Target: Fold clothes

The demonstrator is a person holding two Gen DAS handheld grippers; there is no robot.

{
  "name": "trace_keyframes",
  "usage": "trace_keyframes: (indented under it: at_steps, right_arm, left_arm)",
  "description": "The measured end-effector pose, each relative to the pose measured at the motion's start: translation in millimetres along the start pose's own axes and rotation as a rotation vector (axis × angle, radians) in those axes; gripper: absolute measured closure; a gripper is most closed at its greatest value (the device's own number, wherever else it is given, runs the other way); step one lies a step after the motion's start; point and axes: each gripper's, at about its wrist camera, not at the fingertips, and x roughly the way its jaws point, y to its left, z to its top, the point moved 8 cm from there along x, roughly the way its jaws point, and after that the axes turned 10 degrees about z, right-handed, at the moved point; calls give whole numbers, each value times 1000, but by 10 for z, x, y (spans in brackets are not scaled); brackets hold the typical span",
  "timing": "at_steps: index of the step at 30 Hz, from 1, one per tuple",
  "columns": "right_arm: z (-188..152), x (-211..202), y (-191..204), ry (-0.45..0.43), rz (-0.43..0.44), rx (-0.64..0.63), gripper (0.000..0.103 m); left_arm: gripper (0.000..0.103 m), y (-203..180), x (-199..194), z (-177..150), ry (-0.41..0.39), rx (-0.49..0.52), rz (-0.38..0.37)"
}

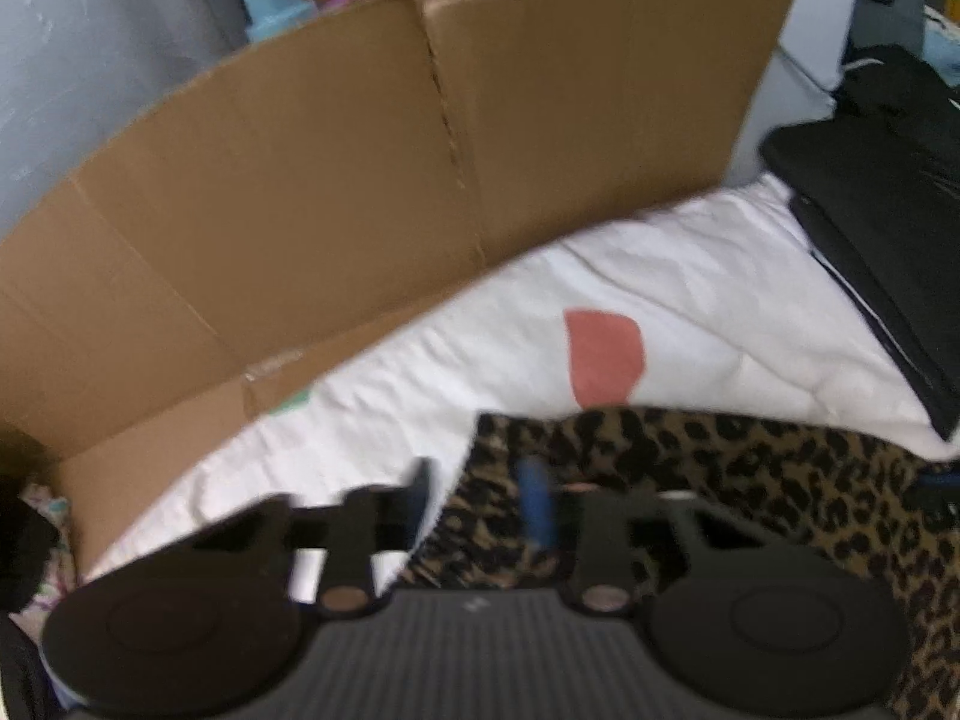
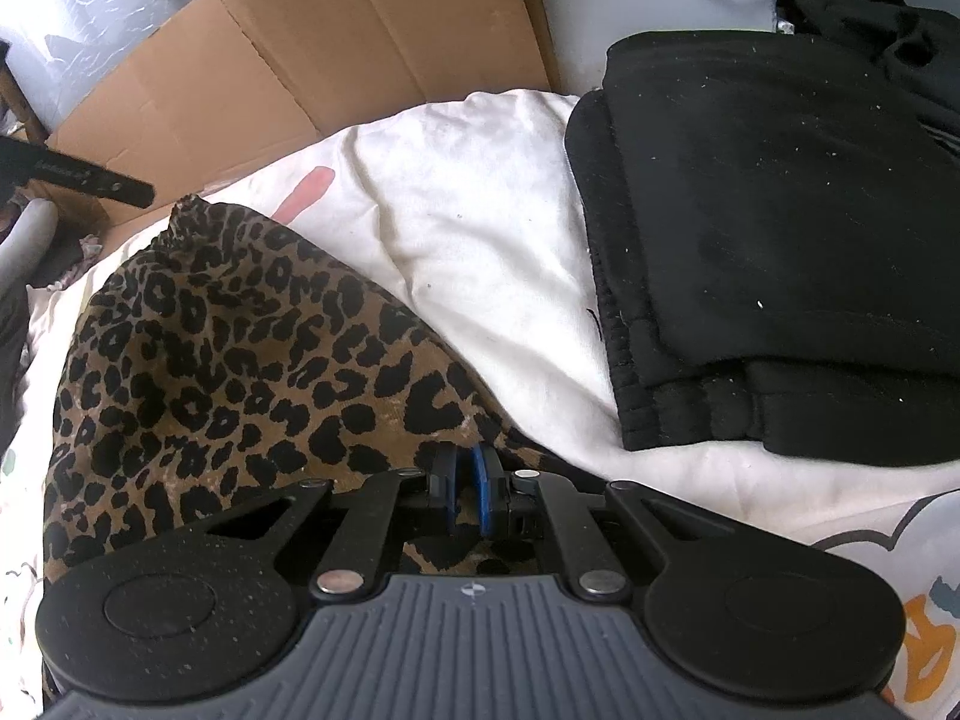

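The leopard-print garment (image 2: 240, 354) lies bunched on the white bedsheet (image 2: 480, 228), between the flattened cardboard (image 1: 336, 180) and a stack of folded black clothes (image 2: 780, 240). The right gripper (image 2: 465, 495) has its jaws clenched on the garment's near edge. The left gripper (image 1: 480, 498) is blurred at the garment's far corner, its jaws apart with cloth between them but not pinched.

Left wrist view motion-blurred throughout. Left tongs (image 1: 480, 498) smeared; whether the fingers pinch the leopard-print garment (image 1: 750, 480) cannot be told. Garment runs off the frame's right and bottom edges. Beside it, the folded black clothes (image 2: 780, 240) are cut by the right edge. Items behind the cardboard (image 1: 360, 180) mostly hidden.
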Motion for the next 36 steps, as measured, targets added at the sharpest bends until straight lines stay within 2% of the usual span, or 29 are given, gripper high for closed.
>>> trace_keyframes:
  at_steps: [6, 12, 17, 22, 29, 32, 36]
  right_arm:
    - [2, 8, -10, 3, 3, -11, 93]
    - [-7, -15, -54, 8, 5, -16, 98]
    - [-35, -55, -89, 14, 6, -21, 99]
    - [-38, -145, -136, 13, -14, -14, 99]
    - [-81, -272, -239, 1, -40, 8, 98]
    - [-67, -309, -246, -12, -43, 13, 95]
    - [22, -356, -197, -45, -38, -12, 95]
  left_arm:
    - [94, -161, 190, -10, 3, -20, -20]
    - [93, -189, 529, -3, 60, -53, 3]
    - [92, -212, 657, 21, 64, -54, 17]
    - [92, -232, 548, 85, 64, -31, 39]
    - [89, -305, 139, 5, 12, -6, -40]
    - [89, -369, 14, -101, 10, 10, -79]
    - [89, -478, 13, -249, 23, 39, -109]
